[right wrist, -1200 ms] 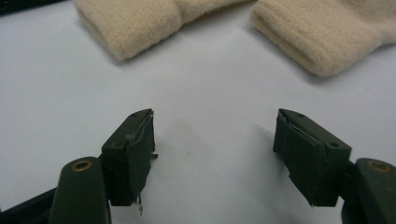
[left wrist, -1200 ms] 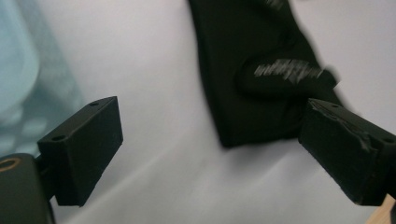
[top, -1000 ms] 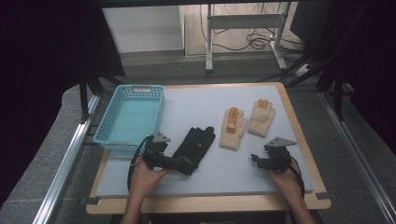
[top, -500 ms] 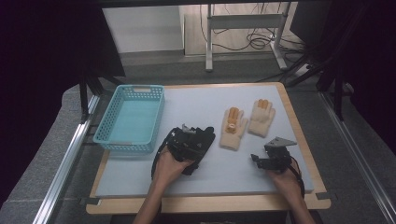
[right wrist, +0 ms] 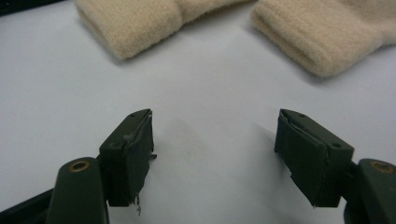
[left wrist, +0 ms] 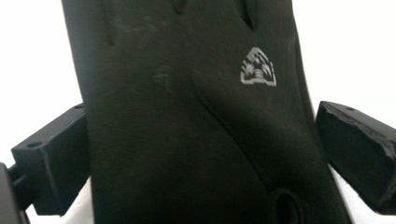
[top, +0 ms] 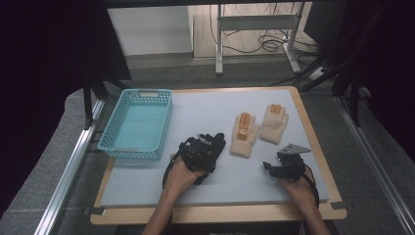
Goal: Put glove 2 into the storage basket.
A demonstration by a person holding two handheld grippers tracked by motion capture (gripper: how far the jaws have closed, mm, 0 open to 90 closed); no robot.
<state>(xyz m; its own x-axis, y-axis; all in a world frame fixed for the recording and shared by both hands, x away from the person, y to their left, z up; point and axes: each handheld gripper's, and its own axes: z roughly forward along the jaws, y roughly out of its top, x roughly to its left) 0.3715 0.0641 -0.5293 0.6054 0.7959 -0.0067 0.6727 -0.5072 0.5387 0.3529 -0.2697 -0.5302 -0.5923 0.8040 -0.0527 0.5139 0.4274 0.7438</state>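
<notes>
Black glove lies flat on the worktop in the high view, toward the near edge and a little left of the middle, just right of the turquoise basket that stands by the left edge; the left tongs sit right over its wrist end, while the right tongs hover near the near right corner, short of the two cream gloves that lie side by side past them. In the left gripper view the black glove, with a small grey logo on its back, runs up between the left tongs, whose jaws stand spread on either side of it, close to the fabric but not yet pressing it. In the right gripper view the right tongs are spread wide over bare worktop with nothing between them, and the cuffs of the cream gloves lie ahead. The step in hand looks like the grasp of the black glove. Next, I judge, the left jaws must close firmly enough to gather the soft fabric and lift it clear, probably toward the basket, while the right tongs wait or move up to the cream cuffs.
</notes>
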